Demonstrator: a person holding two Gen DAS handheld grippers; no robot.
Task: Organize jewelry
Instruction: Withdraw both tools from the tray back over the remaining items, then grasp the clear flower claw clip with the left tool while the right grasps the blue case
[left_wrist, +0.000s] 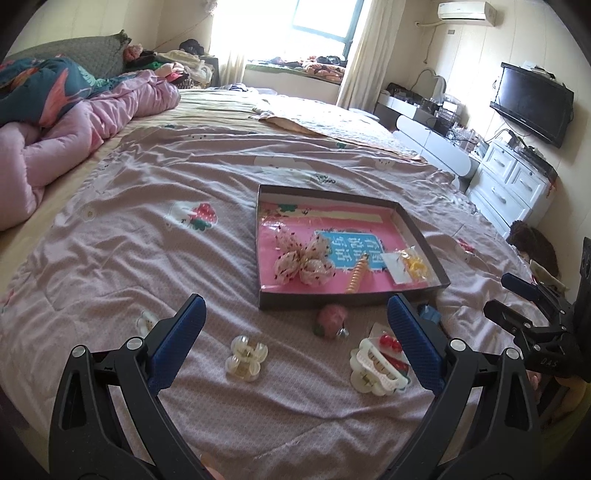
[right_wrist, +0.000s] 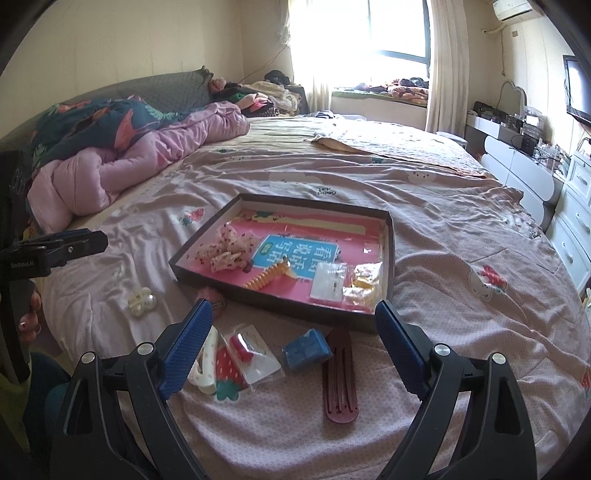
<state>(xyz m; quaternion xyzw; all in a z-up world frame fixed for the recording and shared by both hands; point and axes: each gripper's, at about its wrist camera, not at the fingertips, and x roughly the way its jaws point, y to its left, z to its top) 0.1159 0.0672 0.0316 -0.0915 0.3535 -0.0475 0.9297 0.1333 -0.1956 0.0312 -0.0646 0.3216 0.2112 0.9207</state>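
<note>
1. Both grippers are hanging over the bed w/ nothing in them. The left gripper (left_wrist: 295, 343) is spread wide, pads bare; the right gripper (right_wrist: 295, 347) is spread wide too, nothing between its pads.
2. The tray (left_wrist: 424, 229) is sitting mid-bed and already holding a fabric bow (left_wrist: 304, 260), an orange spiral tie (left_wrist: 357, 276) and a packet w/ yellow bits (left_wrist: 408, 267).
3. Still loose on the quilt (left_wrist: 155, 221), near side of the tray: a clear pearl clip (left_wrist: 246, 356), a white claw clip (left_wrist: 378, 367), a strawberry piece (left_wrist: 330, 320) right by the tray wall.
4. Right view is showing more strays: a blue block (right_wrist: 306, 349), a dark red comb clip (right_wrist: 340, 373), a packet w/ red items (right_wrist: 247, 354).
5. Step in hand, I'd say: lining up for the next pick, approx. halfway thru sorting.
6. Next move is asking for each gripper to drop lower onto one item, straddle it, close gently, then lift it over the tray wall. The flat comb clip is looking tricky on soft fabric.
</note>
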